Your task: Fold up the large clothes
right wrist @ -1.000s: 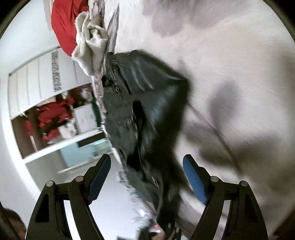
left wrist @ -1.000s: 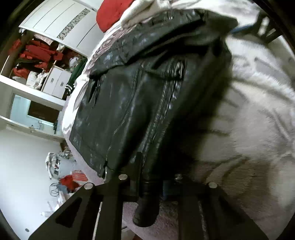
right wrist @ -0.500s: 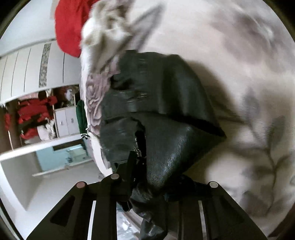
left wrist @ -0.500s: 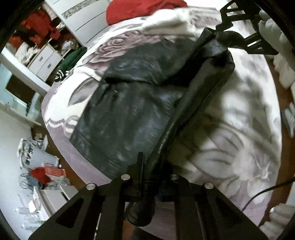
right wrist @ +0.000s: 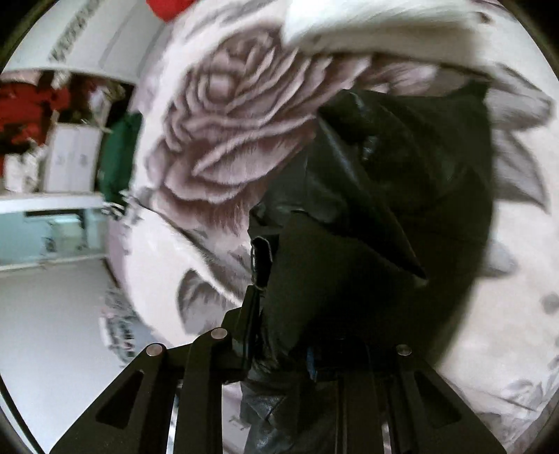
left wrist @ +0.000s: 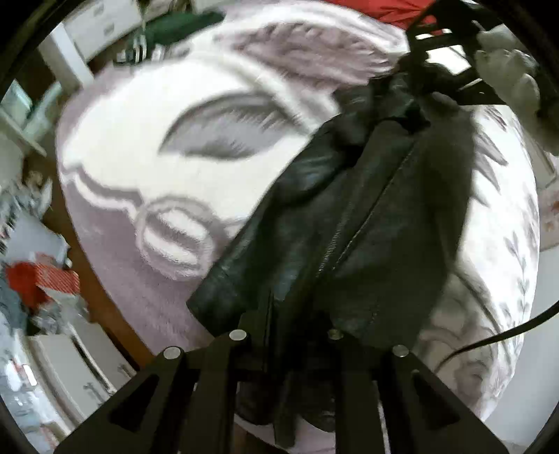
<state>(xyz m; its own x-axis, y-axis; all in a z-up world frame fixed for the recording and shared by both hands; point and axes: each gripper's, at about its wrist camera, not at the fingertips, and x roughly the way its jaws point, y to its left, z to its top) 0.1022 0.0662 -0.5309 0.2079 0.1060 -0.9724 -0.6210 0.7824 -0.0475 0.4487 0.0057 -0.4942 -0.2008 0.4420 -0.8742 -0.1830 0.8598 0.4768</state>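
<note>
left gripper (left wrist: 297,324): my jaws are opening slightly, but black jacket (left wrist: 349,223) leather is still pinched between them; hem folds bunch up and hang below the fingers.
right gripper (right wrist: 279,335): clenched on the jacket's other end, leather packed between the fingers; a zipper edge (right wrist: 260,258) stands just above my left-side finger.
jacket: held off the bed between both my grippers, stretched as a dark band from the left gripper up to the right gripper (left wrist: 443,59) at the top right of the left wrist view. Lower part sags toward the blanket; cannot tell if it touches.
bed blanket (left wrist: 167,146): white and mauve plush, big rose print (right wrist: 223,132) beside the jacket in the right wrist view, leaf print on the far side.
person: gloved hand (left wrist: 506,77) on the right gripper's handle, top right of the left wrist view.
background: red cloth (right wrist: 167,7) at the head of the bed, green garment (right wrist: 118,157) hanging off the bed edge, white cabinet (right wrist: 73,157) beyond it, black cable (left wrist: 506,331) across the blanket corner.
image quality: motion blur in both views, fine detail is soft.
</note>
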